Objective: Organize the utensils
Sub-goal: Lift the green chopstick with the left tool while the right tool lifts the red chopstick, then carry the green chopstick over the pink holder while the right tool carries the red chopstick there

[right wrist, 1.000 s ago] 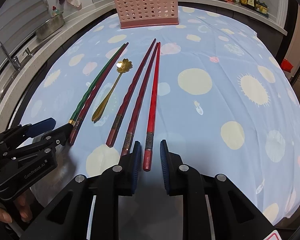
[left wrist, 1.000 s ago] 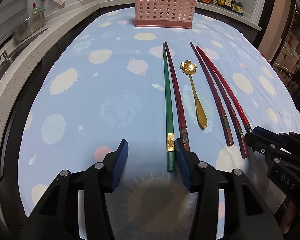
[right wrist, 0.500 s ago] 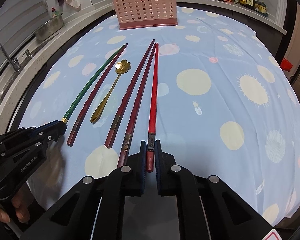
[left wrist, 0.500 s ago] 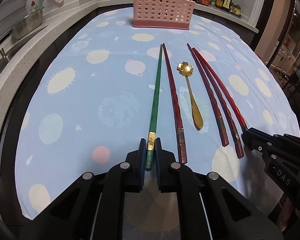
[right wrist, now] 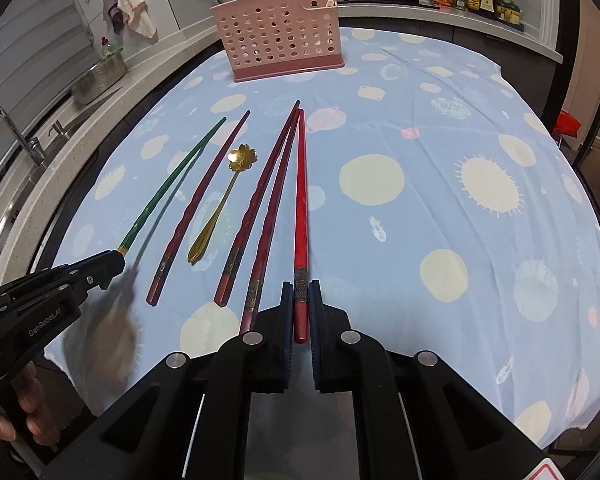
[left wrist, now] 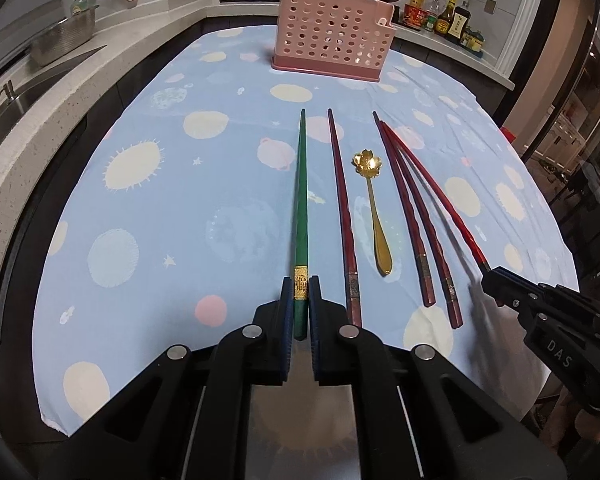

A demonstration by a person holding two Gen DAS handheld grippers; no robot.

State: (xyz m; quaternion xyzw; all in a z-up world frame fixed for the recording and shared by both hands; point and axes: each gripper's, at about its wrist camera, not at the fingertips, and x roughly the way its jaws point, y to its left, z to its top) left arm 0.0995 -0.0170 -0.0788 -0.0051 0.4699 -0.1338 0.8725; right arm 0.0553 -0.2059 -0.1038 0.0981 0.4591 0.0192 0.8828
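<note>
Setting: kitchen counter under a blue tablecloth (left wrist: 160, 216) with pale dots.
Hidden: contents of the pink holder (left wrist: 332, 46) were hard to make out through its holes.
Left gripper (left wrist: 300, 300): clamped on the green chopstick (left wrist: 301, 200), butt end raised.
Right gripper (right wrist: 301, 304): clamped on the red chopstick (right wrist: 301, 200).
Between them: three dark red chopsticks (right wrist: 260, 204) and a gold spoon (right wrist: 220, 208) lay flat.

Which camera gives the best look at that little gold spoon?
The left wrist view: the gold spoon lies nearly straight ahead there, with flower bowl and whole handle plain. The right wrist view shows it complete too, but off to the side, slanted and smaller, between dark red chopsticks.
</note>
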